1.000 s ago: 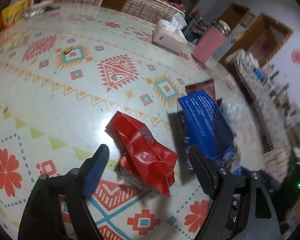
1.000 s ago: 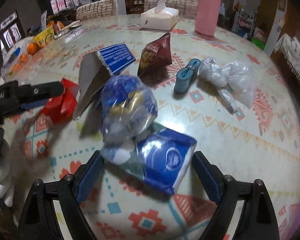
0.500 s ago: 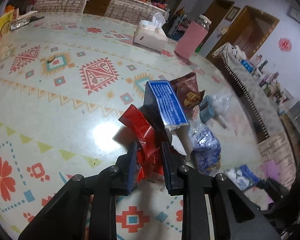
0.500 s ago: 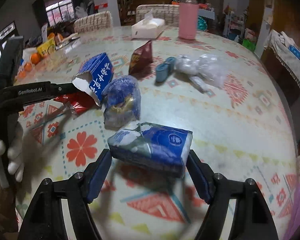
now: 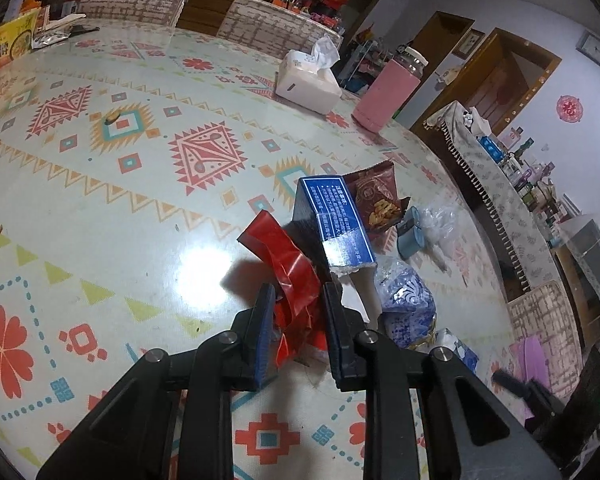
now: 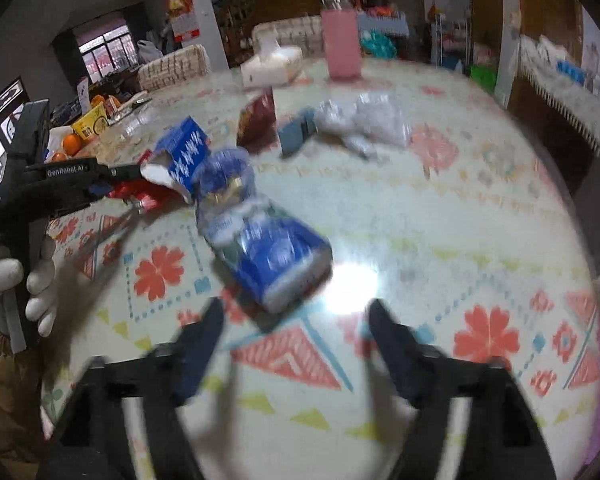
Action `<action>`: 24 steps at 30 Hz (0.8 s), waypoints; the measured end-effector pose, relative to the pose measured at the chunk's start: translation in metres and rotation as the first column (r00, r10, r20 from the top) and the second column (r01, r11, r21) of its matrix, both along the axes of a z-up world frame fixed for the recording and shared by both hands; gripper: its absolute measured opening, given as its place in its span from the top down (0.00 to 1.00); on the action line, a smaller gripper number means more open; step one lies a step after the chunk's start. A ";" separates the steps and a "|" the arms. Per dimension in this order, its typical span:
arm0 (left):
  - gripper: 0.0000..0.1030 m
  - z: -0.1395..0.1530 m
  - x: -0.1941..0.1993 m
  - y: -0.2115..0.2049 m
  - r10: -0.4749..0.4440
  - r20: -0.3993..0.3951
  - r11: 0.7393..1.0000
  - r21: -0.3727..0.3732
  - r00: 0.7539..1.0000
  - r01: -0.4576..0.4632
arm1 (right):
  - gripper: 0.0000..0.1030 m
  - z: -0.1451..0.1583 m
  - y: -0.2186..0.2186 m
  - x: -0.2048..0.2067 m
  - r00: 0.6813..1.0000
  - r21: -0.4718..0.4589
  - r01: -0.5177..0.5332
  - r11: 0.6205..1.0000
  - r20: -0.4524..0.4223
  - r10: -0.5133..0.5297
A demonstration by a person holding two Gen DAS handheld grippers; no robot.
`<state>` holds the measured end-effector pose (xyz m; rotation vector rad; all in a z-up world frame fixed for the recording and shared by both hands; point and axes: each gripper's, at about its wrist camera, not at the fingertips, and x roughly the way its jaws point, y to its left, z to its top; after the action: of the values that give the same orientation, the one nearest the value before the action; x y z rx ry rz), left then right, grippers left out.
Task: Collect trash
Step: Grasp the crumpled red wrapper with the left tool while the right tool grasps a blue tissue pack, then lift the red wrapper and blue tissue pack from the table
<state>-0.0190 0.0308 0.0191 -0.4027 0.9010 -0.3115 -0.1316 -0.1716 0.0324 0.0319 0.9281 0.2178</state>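
Observation:
My left gripper (image 5: 296, 292) is shut on a crumpled red wrapper (image 5: 288, 264), which sticks up from between its fingers just above the patterned table (image 5: 100, 184). Behind the wrapper lie a torn blue box (image 5: 336, 220), a brown snack bag (image 5: 378, 200) and a blue patterned plastic bag (image 5: 406, 300). In the blurred right wrist view a blue tissue pack (image 6: 276, 260) lies on the table just ahead of my right gripper (image 6: 296, 312). That gripper's jaws are opening, with nothing between them. The left gripper (image 6: 116, 176) shows there at the left, held by a white-gloved hand (image 6: 20, 292).
A blue roll (image 5: 410, 236) and clear plastic (image 5: 440, 220) lie right of the snack bag. A white tissue box (image 5: 308, 84) and a pink bottle (image 5: 388, 96) stand at the far edge. Snack packets (image 5: 10, 40) and oranges sit far left. Chairs ring the table.
My left gripper closed on the red wrapper and has lifted it a little. My right gripper pulled back from the blue tissue pack, which was between its fingers and now lies ahead of them.

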 end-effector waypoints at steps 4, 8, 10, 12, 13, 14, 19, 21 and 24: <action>0.78 -0.001 0.001 0.002 -0.008 -0.008 1.000 -0.021 1.000 0.007 | 0.10 0.001 0.018 0.022 0.998 -0.090 -0.044 0.995 0.031 0.047; 0.78 -0.002 0.002 0.000 -0.015 -0.012 1.000 -0.018 1.000 0.015 | 0.10 -0.017 0.034 0.046 0.997 -0.131 -0.080 0.988 -0.013 0.079; 0.78 -0.002 0.003 0.000 -0.017 -0.017 1.000 -0.019 1.000 0.017 | 0.13 -0.023 0.036 0.050 0.996 -0.130 -0.083 0.988 -0.034 0.080; 0.78 -0.003 0.004 0.000 -0.017 -0.019 1.000 -0.023 1.000 0.016 | 0.28 -0.023 0.034 0.049 0.997 -0.121 -0.072 0.990 -0.043 0.068; 0.78 -0.003 0.004 0.000 -0.017 -0.019 1.000 -0.024 1.000 0.017 | 0.33 -0.022 0.032 0.046 0.998 -0.116 -0.060 0.991 -0.041 0.055; 0.78 -0.003 0.004 0.000 -0.017 -0.020 1.000 -0.027 1.000 0.017 | 0.40 -0.021 0.029 0.043 0.998 -0.104 -0.057 0.993 -0.045 0.053; 0.78 -0.004 0.003 -0.001 -0.017 -0.017 1.000 -0.012 1.000 0.016 | 0.43 -0.009 0.006 0.000 1.000 -0.062 -0.006 0.998 -0.016 0.005; 0.78 -0.003 0.001 -0.003 -0.023 -0.010 1.000 -0.005 1.000 0.023 | 0.43 -0.004 -0.008 -0.021 1.000 -0.036 0.023 0.999 -0.002 -0.023; 0.78 0.000 -0.004 -0.009 -0.031 0.013 0.999 0.032 0.999 0.030 | 0.43 0.007 -0.033 -0.055 0.996 -0.010 0.084 0.996 0.030 -0.084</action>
<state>-0.0228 0.0216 0.0191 -0.3575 0.8990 -0.3269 -0.1870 -0.2050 0.0394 0.0575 0.8970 0.1350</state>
